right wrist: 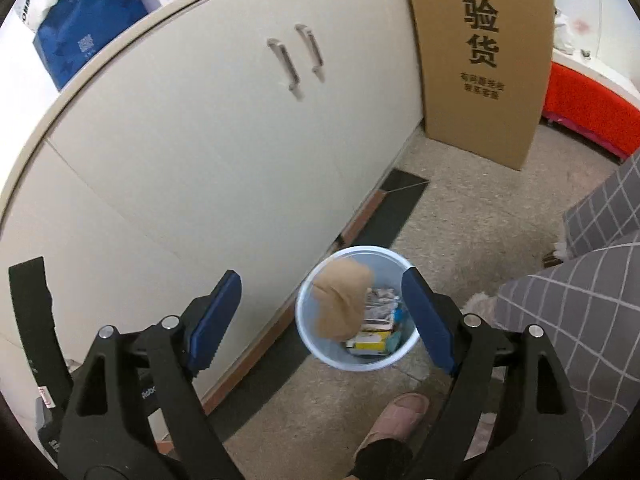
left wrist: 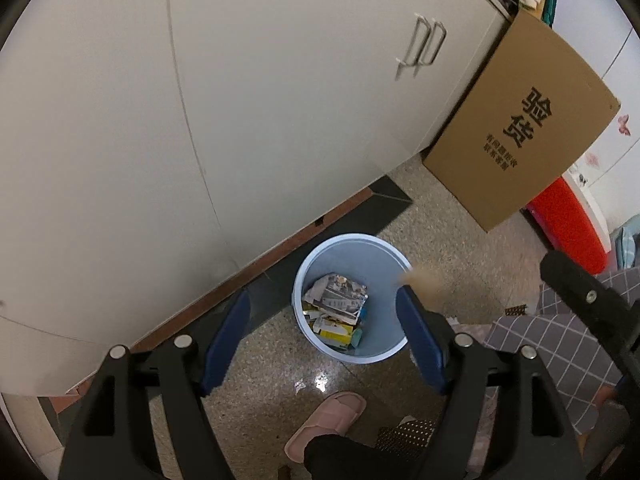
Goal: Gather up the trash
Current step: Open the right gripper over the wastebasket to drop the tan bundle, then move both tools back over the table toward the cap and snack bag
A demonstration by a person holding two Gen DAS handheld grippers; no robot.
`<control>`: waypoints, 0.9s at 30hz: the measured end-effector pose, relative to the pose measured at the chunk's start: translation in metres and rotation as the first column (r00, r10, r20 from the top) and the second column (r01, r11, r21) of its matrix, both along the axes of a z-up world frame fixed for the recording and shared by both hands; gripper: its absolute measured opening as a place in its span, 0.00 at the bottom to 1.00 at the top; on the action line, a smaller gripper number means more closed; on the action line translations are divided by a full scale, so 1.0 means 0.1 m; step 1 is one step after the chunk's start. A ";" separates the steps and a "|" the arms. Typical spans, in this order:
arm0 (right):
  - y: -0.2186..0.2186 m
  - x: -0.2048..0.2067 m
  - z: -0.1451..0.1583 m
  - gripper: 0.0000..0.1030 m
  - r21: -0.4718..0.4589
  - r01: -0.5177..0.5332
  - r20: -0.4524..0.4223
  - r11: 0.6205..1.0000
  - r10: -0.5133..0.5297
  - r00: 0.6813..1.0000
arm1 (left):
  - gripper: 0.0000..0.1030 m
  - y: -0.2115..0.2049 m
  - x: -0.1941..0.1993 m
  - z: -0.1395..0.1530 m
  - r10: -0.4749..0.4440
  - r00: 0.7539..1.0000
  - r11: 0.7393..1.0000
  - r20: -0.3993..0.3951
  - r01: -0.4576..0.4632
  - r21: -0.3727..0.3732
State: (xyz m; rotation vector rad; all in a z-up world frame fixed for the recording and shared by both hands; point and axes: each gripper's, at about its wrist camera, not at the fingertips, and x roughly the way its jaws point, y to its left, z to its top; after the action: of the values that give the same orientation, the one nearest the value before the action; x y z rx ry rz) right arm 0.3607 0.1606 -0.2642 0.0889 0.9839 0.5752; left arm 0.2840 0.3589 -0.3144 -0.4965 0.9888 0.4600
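Note:
A pale blue waste bin [left wrist: 384,264] stands on the speckled floor beside a cabinet, with printed paper and small boxes [left wrist: 338,304] in it. In the right wrist view a crumpled tan piece [right wrist: 342,304] hangs blurred in the air over the bin [right wrist: 308,332], between the blue pads of my right gripper [right wrist: 322,276], which touch nothing. That gripper is open. The left wrist view shows the same tan piece [left wrist: 422,282] as a blur by the bin's right rim. My left gripper [left wrist: 322,294] is open and empty above the bin.
White cabinet doors [right wrist: 224,152] with metal handles rise just left of the bin. A tall cardboard box [right wrist: 484,60] leans at the cabinet's end, with a red object [right wrist: 592,112] behind it. A foot in a pink slipper [left wrist: 328,420] and grey checked cloth [right wrist: 580,312] are near.

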 end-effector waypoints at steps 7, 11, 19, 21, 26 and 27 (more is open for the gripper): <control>-0.21 -0.12 0.14 0.79 -0.026 0.056 -0.017 0.998 -0.056 0.998 | 0.71 -0.11 -0.13 0.28 0.017 0.997 1.000 0.072 -0.018 0.013; -0.43 -0.20 0.32 0.80 -0.015 0.096 -0.025 0.995 -0.096 0.995 | 0.71 -0.26 -0.22 0.52 0.008 0.992 0.999 0.123 -0.012 0.032; -0.86 -0.56 0.98 0.82 0.054 0.090 0.092 0.994 -0.095 0.991 | 0.71 -0.74 -0.40 1.20 -0.069 0.968 0.992 0.240 0.041 0.119; -1.05 -0.72 1.20 0.83 0.057 0.106 0.167 0.993 -0.114 0.979 | 0.71 -0.96 -0.45 1.41 -0.118 0.956 0.983 0.267 0.075 0.167; -1.68 -1.00 1.61 0.86 0.100 0.174 0.263 0.980 -0.194 0.945 | 0.71 -1.63 -0.50 1.80 -0.259 0.921 0.949 0.291 0.186 0.255; -1.82 -1.04 1.66 0.86 0.101 0.192 0.274 0.976 -0.213 0.938 | 0.72 -1.82 -0.51 1.87 -0.296 0.908 0.938 0.295 0.218 0.269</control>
State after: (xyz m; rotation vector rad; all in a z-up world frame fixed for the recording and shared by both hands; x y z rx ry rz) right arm 0.2571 -0.0212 -0.0981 0.1660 0.6643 0.4190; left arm 0.2334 0.1774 -0.1275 -0.2159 0.6514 0.2354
